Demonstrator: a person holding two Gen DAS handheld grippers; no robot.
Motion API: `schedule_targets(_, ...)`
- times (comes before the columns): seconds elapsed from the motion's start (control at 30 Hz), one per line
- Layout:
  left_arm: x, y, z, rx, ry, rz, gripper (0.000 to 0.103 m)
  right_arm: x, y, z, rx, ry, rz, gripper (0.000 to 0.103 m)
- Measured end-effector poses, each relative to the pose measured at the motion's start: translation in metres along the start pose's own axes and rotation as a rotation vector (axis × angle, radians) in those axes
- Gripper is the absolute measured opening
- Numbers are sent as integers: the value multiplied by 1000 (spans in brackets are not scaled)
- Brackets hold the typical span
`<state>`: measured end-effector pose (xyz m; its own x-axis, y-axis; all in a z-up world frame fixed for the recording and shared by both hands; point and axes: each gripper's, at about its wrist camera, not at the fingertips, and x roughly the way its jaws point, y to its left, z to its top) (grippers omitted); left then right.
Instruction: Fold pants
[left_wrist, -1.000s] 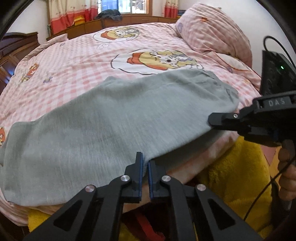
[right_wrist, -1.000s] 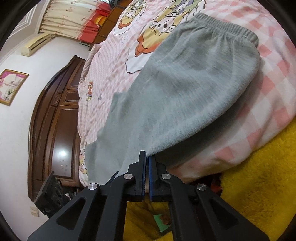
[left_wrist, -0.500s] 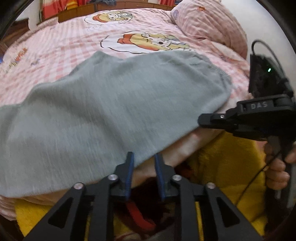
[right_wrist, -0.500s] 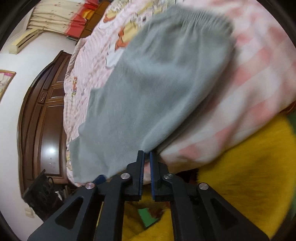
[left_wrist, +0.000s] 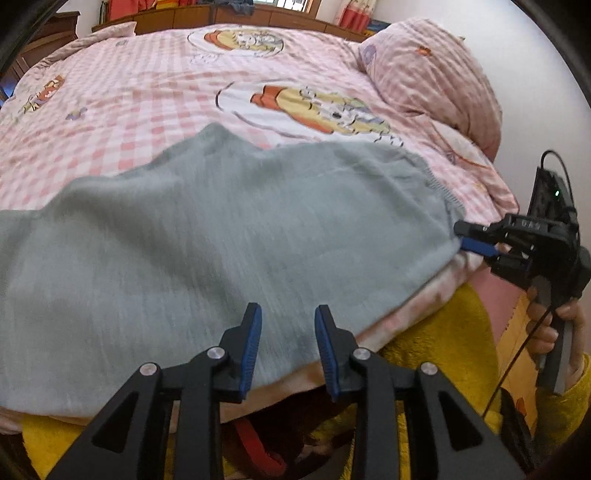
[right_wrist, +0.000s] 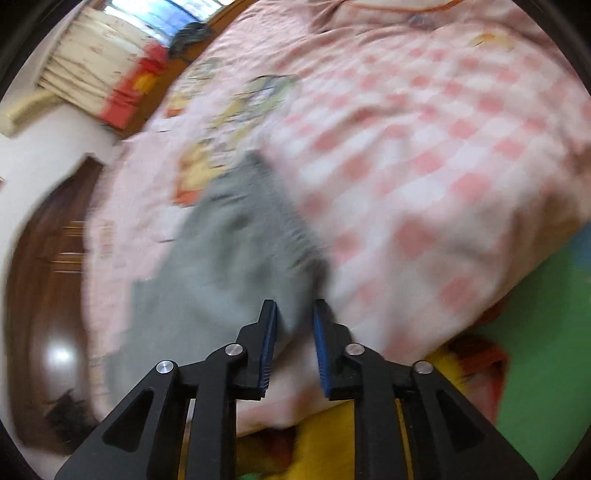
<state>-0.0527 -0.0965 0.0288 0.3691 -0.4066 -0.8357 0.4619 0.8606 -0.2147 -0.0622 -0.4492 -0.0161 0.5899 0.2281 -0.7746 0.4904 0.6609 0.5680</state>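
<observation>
Left wrist view — grey pants (left_wrist: 229, 236) spread on pink checked bedspread (left_wrist: 147, 96), just ahead of left gripper (left_wrist: 288, 343), fingers narrowly apart, empty; right gripper (right_wrist: 293, 343) likewise — lettering on it unreadable.

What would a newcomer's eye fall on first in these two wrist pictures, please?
A pair of soft grey knit pants lies spread along the near edge of a bed under a pink-and-white checked cartoon bedspread. Both black grippers with blue pads stand open at that edge: the left gripper mid-pants, the right gripper at the ribbed waistband corner.
</observation>
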Motion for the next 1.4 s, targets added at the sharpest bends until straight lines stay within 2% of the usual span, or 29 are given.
schedule_targets(0.07,13,2,-6,-1,40,19,31,-1,-6,0,37,8,33,15)
schedule_targets(0.13,16,2,-11,7,49,27,31,-7,-2,1,10,11,3,15)
schedule_targets(0.27,11,1,-13,13,51,26,31,-31,32,-3,-146,-53,-116,15)
schedule_targets(0.33,6,4,-14,-6,53,16,31,-40,54,-7,-231,-80,-141,15)
schedule_targets(0.47,-16,20,-12,-40,17,47,31,-38,92,-16,-330,-46,-91,16)
schedule_targets(0.67,-65,74,-7,-165,-80,120,33,6,130,-33,-374,77,-29,16)
schedule_targets(0.8,-96,120,-5,-243,-137,207,36,29,152,-49,-415,142,-7,16)
schedule_targets(1.03,-122,193,-17,-374,-164,336,39,60,172,-64,-460,215,-19,16)
schedule_targets(1.17,-126,226,-24,-439,-172,359,40,73,176,-67,-463,230,-47,16)
schedule_targets(1.4,-125,260,-33,-497,-165,359,49,83,174,-65,-453,241,-67,16)
